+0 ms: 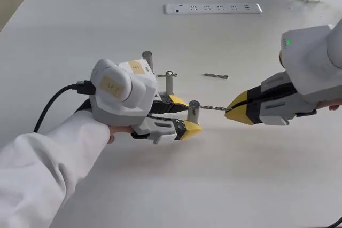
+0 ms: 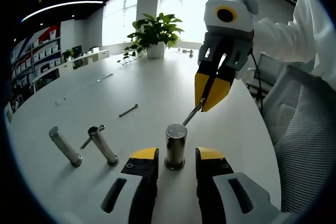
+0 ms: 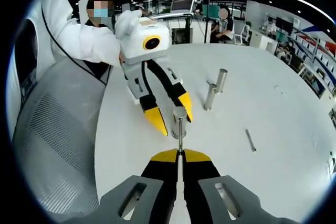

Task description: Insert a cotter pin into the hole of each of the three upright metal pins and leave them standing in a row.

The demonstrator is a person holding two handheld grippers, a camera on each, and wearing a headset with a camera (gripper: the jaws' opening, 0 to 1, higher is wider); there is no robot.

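White table (image 1: 240, 174), three pins (image 1: 169, 84), cotter pin (image 1: 215, 76), power strip (image 1: 212, 8)

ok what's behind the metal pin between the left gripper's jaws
Two more upright pins in a row: the middle pin, with a cotter pin through its top, and the far pin. The left gripper hides the far pin's base in the head view.

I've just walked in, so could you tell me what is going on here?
A person is pinning three upright pins. The left gripper brackets the near pin, jaws open, while the right gripper holds a cotter pin against its top. The middle pin already has one; the far pin has none, and a spare lies on the table.
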